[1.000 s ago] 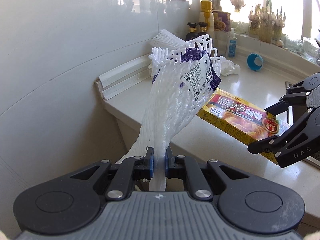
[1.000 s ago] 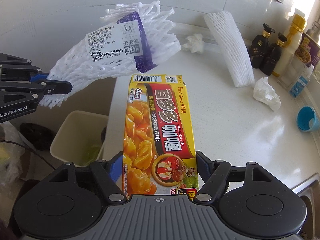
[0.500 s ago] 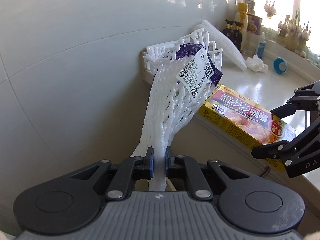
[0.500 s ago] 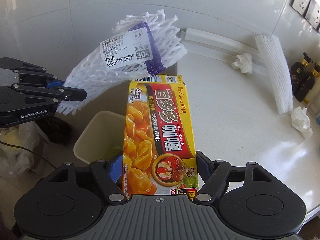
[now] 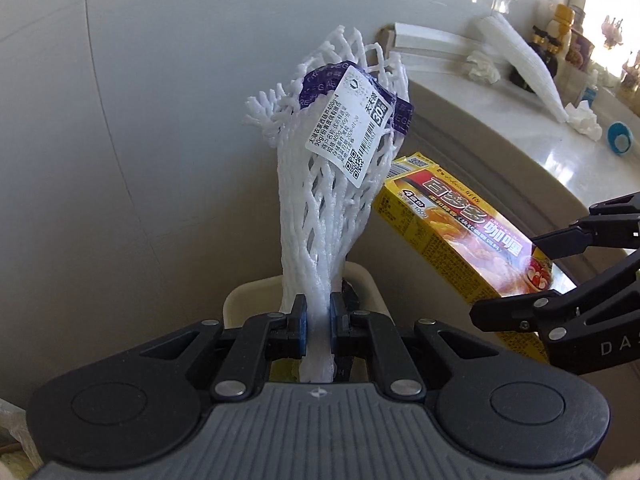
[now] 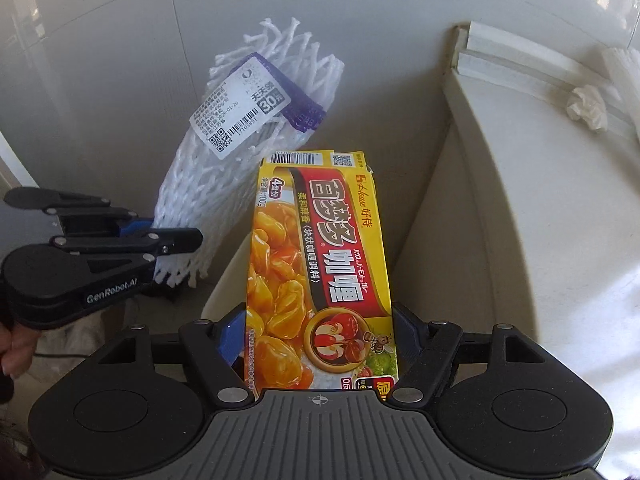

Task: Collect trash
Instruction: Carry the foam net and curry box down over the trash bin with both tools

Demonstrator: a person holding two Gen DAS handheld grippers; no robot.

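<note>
Two pieces of trash are in the air above the cream bin (image 5: 360,280), beside the tabletop (image 6: 540,220). The left gripper (image 5: 318,320) pinches the soft white foam net (image 5: 332,200) at its narrow end. The right gripper (image 6: 318,336) clamps the flat yellow cardboard box (image 6: 320,260) by its sides. I judge this the drop step: both fingers must next spread over the bin mouth.

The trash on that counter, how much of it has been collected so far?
Nothing looks dropped yet. In hand: the left gripper pinches a white foam net, and the right gripper clamps a yellow curry box, both above the beige bin. Left on the counter: a second foam sleeve, two crumpled tissues and a blue cap.
</note>
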